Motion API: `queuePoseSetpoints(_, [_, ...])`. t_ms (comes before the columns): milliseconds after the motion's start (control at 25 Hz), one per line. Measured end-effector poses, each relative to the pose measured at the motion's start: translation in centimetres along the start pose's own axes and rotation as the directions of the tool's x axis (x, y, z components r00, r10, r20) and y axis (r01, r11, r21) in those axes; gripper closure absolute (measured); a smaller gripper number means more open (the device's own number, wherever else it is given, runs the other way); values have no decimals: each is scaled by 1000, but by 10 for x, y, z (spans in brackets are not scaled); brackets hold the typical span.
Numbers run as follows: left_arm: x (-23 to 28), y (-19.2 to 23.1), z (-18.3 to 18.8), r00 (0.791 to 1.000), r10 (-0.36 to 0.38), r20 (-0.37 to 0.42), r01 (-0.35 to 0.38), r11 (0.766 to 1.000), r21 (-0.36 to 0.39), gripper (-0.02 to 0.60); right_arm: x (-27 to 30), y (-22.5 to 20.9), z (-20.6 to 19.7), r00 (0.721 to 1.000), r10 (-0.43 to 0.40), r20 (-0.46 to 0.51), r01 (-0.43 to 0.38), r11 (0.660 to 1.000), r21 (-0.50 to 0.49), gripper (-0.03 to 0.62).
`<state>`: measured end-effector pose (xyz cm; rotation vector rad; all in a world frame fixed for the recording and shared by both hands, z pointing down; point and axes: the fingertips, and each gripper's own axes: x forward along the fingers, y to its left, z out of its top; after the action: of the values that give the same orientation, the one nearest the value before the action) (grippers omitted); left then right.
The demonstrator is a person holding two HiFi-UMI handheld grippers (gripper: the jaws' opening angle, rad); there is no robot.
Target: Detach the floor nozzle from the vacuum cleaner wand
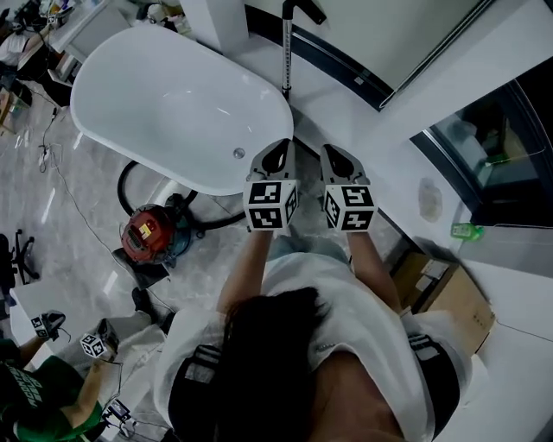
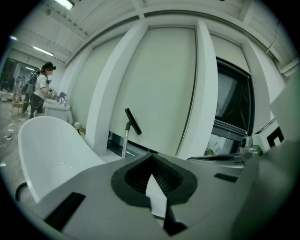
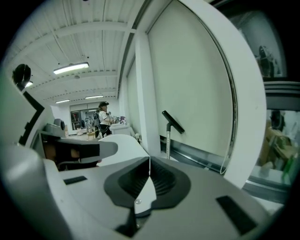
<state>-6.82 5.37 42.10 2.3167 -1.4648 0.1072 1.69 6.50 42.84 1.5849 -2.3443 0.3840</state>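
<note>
1. Head view: the left gripper point(image 1: 278, 154) and the right gripper point(image 1: 337, 157) were out front side by side, just apart, near the rim of the glossy white oval bathtub point(image 1: 155, 95). Beyond them the slim silver vacuum wand point(image 1: 286, 52) stood upright by the white wall, with the black bar-shaped floor nozzle point(image 1: 304, 9) on its upper end, well apart from both grippers. A red canister vacuum cleaner point(image 1: 149, 235) sat on the grey floor beside the tub, its black hose point(image 1: 128, 177) curling under the rim.
2. Left gripper view: the jaws were pressed together, with nothing between them. The wand rose past the tips, a little to the left, and the nozzle on it was tilted.
3. Right gripper view: these jaws met tip to tip and were empty too. The wand stood ahead, slightly to the right, with the nozzle attached and slanting.
</note>
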Motion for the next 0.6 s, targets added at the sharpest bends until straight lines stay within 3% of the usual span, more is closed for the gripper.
queuePoseSetpoints(320, [11, 2, 8, 1000, -31, -2, 31, 999, 25, 577, 7, -9, 6, 999, -38, 10, 38, 999, 29, 579])
queuePoseSetpoints(600, [19, 13, 17, 1000, -13, 16, 13, 999, 30, 577, 24, -11, 16, 999, -23, 29, 22, 999, 35, 579])
